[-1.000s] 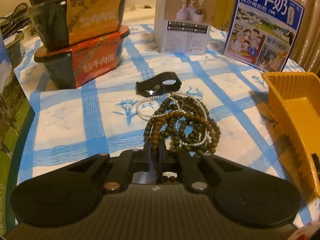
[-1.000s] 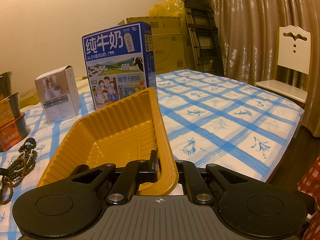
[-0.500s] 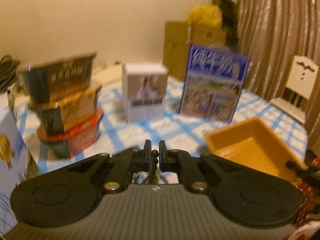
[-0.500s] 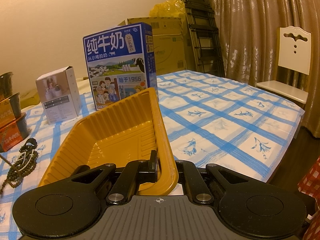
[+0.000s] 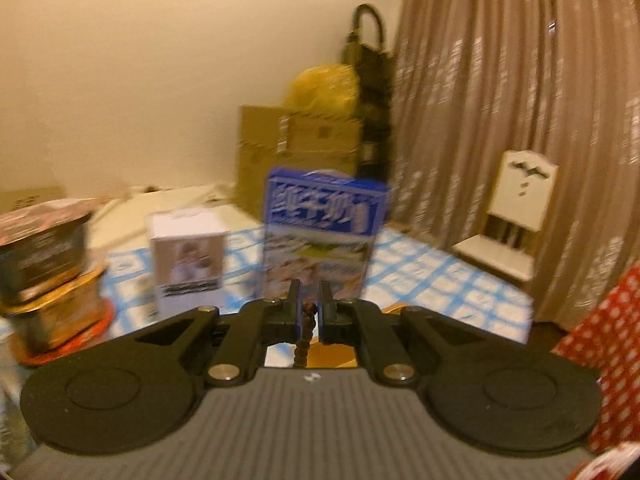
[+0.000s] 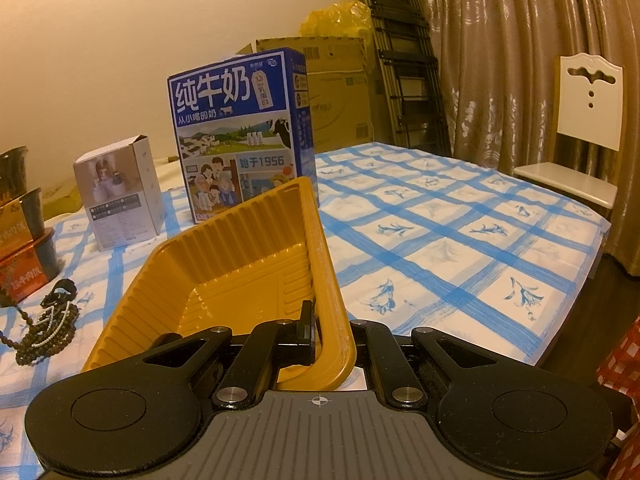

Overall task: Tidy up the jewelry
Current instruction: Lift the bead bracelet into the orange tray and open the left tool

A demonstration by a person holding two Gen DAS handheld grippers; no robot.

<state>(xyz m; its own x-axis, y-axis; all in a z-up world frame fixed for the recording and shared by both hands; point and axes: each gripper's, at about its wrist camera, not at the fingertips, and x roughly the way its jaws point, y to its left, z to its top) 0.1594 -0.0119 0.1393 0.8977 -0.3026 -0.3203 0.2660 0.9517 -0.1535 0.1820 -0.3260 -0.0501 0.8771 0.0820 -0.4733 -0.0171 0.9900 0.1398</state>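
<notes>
The left gripper (image 5: 308,300) is raised above the table, jaws pinching a strand of brown wooden beads (image 5: 305,330) that hangs straight down between the fingertips. The left wrist view is blurred; the lower end of the strand passes out of sight behind the gripper body.

The right gripper (image 6: 320,322) is clamped on the near rim of the yellow plastic tray (image 6: 224,276) — one finger inside the tray wall, the other outside. The tray interior shows only its ribbed floor.

Remaining jewelry: a tangled pile of dark bead strands (image 6: 48,334) with a white pearl strand (image 6: 54,320) through it lies on the blue-checked tablecloth (image 6: 440,240), left of the tray and apart from it. A black clip-shaped piece (image 6: 62,290) rests at the far edge of the pile.

Background items — a blue milk carton (image 6: 240,132) directly behind the tray, a small white box (image 6: 120,192) to its left, stacked food bowls (image 6: 24,240) at the far left edge.
</notes>
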